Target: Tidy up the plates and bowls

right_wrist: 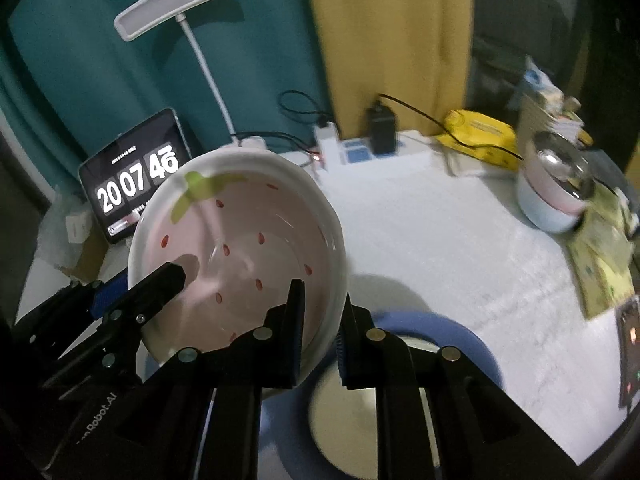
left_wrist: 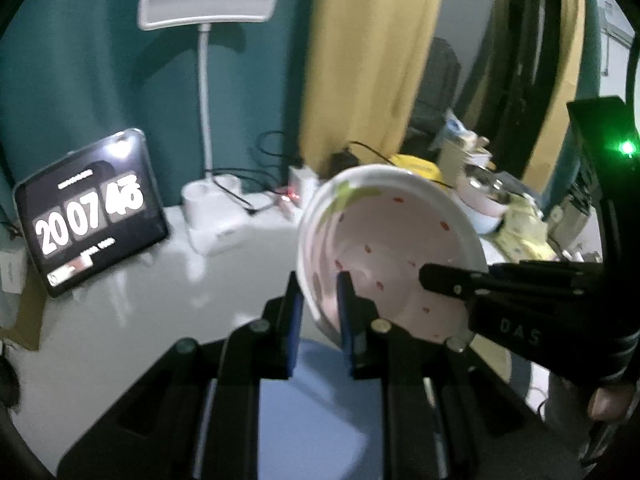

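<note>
— Two grippers on one bowl [right_wrist: 240, 256]?
— Yes: left gripper [left_wrist: 320, 300] and right gripper [right_wrist: 320, 320] each clamp its rim, mid-frame, above a blue plate [right_wrist: 472, 344].
— Surroundings?
— White table [right_wrist: 440, 240], teal curtain [right_wrist: 80, 40] upper left, clock tablet [left_wrist: 92, 216] at left.

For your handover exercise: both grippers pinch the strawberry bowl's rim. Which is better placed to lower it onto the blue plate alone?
Probably right. The right gripper grips the strawberry bowl directly above the blue plate, most visible in its view.

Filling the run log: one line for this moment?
held: strawberry bowl | left gripper: shut on rim | right gripper: shut on rim | below: blue plate
</note>
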A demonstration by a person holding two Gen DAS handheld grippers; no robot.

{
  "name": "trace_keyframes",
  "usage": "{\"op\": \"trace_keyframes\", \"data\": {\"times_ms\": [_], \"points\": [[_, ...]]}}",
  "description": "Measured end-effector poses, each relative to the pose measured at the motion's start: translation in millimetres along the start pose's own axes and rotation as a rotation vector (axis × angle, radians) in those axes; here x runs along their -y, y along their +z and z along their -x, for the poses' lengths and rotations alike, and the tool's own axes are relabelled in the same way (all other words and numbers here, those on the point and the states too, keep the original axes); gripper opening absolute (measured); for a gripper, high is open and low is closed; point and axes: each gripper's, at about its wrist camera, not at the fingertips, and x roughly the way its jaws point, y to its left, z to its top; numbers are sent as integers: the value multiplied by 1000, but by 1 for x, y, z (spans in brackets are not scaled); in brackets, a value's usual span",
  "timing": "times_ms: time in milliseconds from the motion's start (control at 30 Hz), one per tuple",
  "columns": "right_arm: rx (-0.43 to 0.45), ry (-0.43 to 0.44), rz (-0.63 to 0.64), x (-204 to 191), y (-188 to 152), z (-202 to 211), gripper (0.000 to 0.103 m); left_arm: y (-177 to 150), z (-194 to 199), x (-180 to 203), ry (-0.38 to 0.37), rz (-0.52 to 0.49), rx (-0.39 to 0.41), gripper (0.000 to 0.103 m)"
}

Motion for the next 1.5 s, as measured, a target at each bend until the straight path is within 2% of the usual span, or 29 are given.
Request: {"op": "trace_keyframes", "data": {"times_ms": [400,600,1100,1400,1467,1500], "points": [[-51,-26,-1,57,-57,19,15,-44,-6,70,-37,-20,-95,17],[-72,-13,-6,71,-73,13,15,-60,-15,82,-19,-29,-138,17],[-97,-6,2,83,-86,3,15,-71,-30,89,-6,-28,-211,17],[-104,2,23,81,-84,3,21,-73,-34,85,-9,-7,-241,22],[-97,7,22,81,-83,6,28,-71,-32,84,-2,-6,-236,24],[-91,18,18,81,-81,9,35,-70,-30,83,-3,-5,-228,24]]}}
